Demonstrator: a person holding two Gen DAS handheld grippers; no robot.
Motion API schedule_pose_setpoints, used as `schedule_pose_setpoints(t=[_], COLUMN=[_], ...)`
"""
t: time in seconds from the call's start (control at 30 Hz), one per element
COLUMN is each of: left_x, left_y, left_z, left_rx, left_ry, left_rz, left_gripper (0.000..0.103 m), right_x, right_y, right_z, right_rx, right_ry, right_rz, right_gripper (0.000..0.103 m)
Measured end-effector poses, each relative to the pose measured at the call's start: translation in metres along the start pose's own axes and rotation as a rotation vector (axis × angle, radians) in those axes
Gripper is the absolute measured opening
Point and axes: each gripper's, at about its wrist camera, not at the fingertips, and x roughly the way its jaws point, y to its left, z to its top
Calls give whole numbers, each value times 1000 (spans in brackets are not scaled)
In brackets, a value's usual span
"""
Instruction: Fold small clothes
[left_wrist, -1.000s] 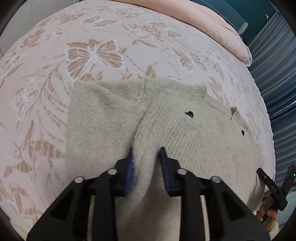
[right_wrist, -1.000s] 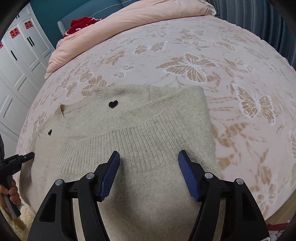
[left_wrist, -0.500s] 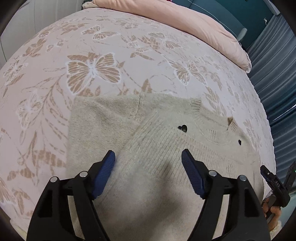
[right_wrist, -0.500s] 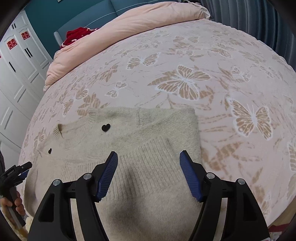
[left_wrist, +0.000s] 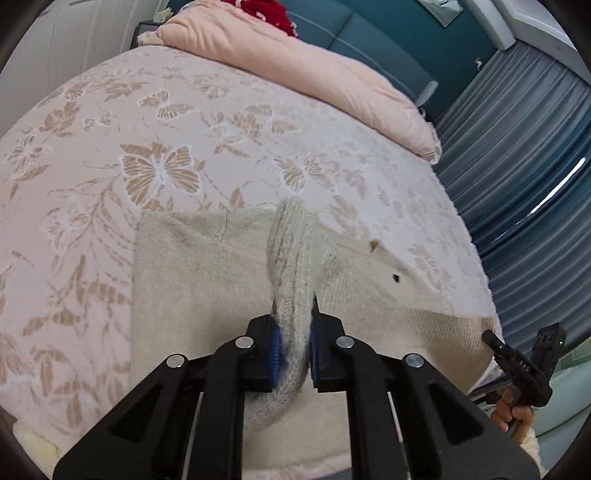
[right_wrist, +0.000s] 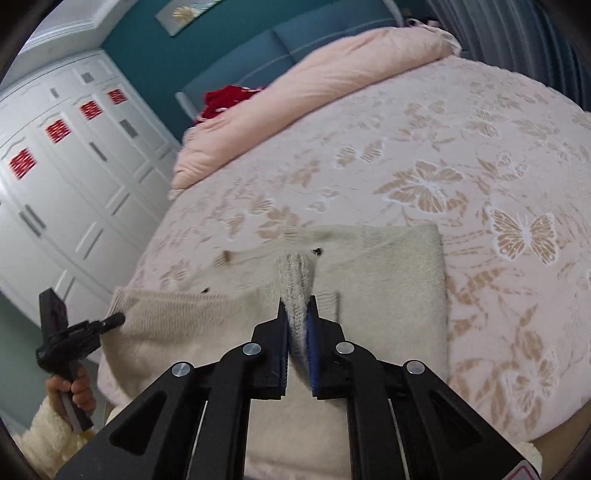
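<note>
Lying on the butterfly-print bed (left_wrist: 110, 155): one cream knit sweater (left_wrist: 207, 280), partly folded, fuzzy, small dark heart marks. Two grippers: left gripper (left_wrist: 293, 328) clamps a ribbed fold; right gripper (right_wrist: 297, 319) closing, pinching another ribbed fold.

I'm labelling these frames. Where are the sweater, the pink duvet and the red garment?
sweater (left_wrist: 199, 280): left wrist view, flat folded left part.
pink duvet (right_wrist: 354, 70): right wrist view, middle of the roll.
red garment (right_wrist: 225, 99): right wrist view, its centre.

Sweater (left_wrist: 207, 280) on bed (left_wrist: 110, 122); duvet (left_wrist: 303, 59) behind it; wardrobe (right_wrist: 62, 162) left of bed.
</note>
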Motion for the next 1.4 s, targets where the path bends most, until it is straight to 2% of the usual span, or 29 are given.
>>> schedule_pose_setpoints(t=[0.07,0.17,0.23,0.3,0.33,0.47,0.53,0.67,0.77,0.87,0.97,1.0,1.03,1.1,1.2,1.27,1.33,1.4], left_x=[-41,-87,-101,-101,-98,-67,-41,46,112,151,151,149,145,133,108,96,97,109], left_y=[-3,3,9,10,5,-17,-16,10,33,51,57,58,59,58,41,24,8,-9], left_z=[-20,-49,-56,-47,-39,13,40,73,69,55,52,53,54,56,52,44,35,22], left_rx=[36,24,-14,-37,-21,91,81,1,5,22,31,26,19,-3,-11,-28,-31,-14], left_ry=[-13,-4,-2,-22,-40,-125,-153,-51,63,137,119,121,123,110,34,-1,14,61], left_rz=[1,12,31,3,17,116,171,270,356,421,412,398,382,355,355,307,260,218], left_gripper=[11,11,11,11,11,11,11,11,11,12,15,15,15,17,16,19,19,20], right_x=[-38,-89,-113,-122,-120,-77,-41,50,115,155,158,151,142,126,120,128,145,168], right_y=[19,34,30,28,30,31,17,-15,-34,-57,-71,-73,-73,-62,-28,2,34,61], right_z=[-18,-38,-34,-19,-7,48,74,96,91,78,73,73,73,74,68,55,37,17], right_rx=[-86,-146,-88,-55,-59,-70,-10,89,86,102,137,159,176,174,111,60,12,-36], right_ry=[15,2,-53,-126,-155,-227,-230,-128,-7,94,99,71,42,2,25,66,127,199], right_rz=[44,-7,-11,6,10,-58,-97,-157,-261,-318,-334,-329,-329,-334,-223,-131,-63,-21], right_gripper=[9,9,9,8,8,8,8,8,8,9,15,18,26,27,27,27,26,24])
